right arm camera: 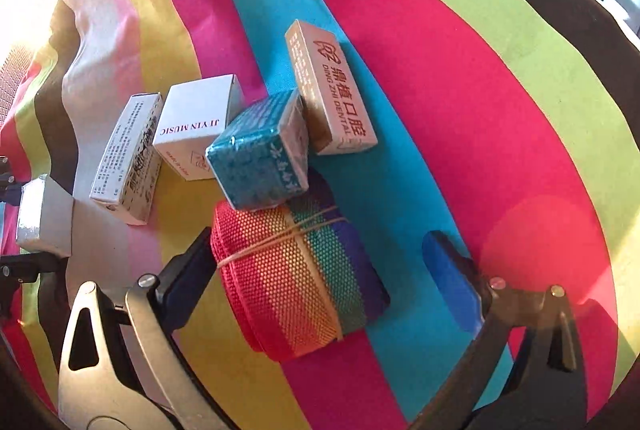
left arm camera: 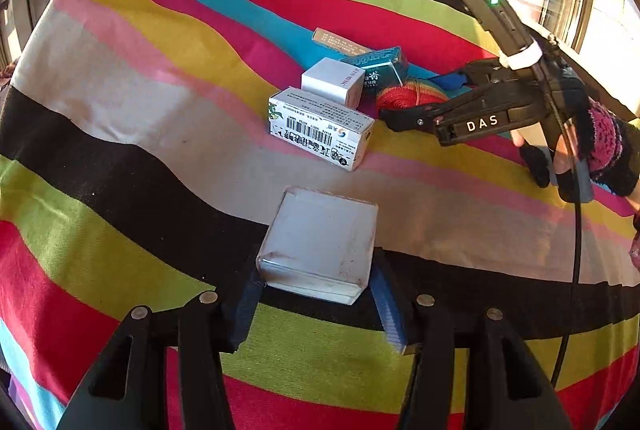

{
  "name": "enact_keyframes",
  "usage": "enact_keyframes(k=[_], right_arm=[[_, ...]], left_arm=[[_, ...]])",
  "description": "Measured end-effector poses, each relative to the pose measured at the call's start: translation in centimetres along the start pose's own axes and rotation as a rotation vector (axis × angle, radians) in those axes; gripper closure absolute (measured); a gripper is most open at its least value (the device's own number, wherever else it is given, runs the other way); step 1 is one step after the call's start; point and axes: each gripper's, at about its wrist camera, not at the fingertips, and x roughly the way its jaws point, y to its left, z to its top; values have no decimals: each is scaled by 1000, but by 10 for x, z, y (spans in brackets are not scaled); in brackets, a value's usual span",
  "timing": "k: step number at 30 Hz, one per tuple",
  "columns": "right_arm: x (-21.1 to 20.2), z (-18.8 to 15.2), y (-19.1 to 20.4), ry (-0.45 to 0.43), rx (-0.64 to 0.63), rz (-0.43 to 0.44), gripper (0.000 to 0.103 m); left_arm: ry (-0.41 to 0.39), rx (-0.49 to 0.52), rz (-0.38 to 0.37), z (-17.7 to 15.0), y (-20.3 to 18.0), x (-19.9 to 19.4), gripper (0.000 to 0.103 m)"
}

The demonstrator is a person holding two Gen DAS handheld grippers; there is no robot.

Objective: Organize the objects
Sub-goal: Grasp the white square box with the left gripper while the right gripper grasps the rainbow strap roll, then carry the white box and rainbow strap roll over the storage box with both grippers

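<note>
With L gripper [left arm camera: 316, 310] clamped on silver box [left arm camera: 318, 244] and R gripper [right arm camera: 324, 270] jaws wide astride rainbow strap roll [right arm camera: 296, 278], you risk nudging teal box [right arm camera: 260, 150] leaning on it.

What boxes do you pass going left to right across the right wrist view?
Silver box → barcode-printed white box → white JI YIN MUSIC box → teal box → DING ZHI DENTAL box.
</note>
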Motion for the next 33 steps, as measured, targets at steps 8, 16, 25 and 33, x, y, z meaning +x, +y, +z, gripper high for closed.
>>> enact_keyframes(k=[8,16,25,33], right_arm=[[-51,-60,44,15,262,-175,37],[-107,-121,87,8,485,-229,37],[-120,-137,116,40,493,-285,37],[-137,-151,152,38,485,-295,37]], left_arm=[[3,-36,-10,2,3,-2,32],[12,-8,40,2,-5,-2,53],[13,-64,-13,-37,-20,-49,53],[-27,-28,-12,-59,-25,-96,53]])
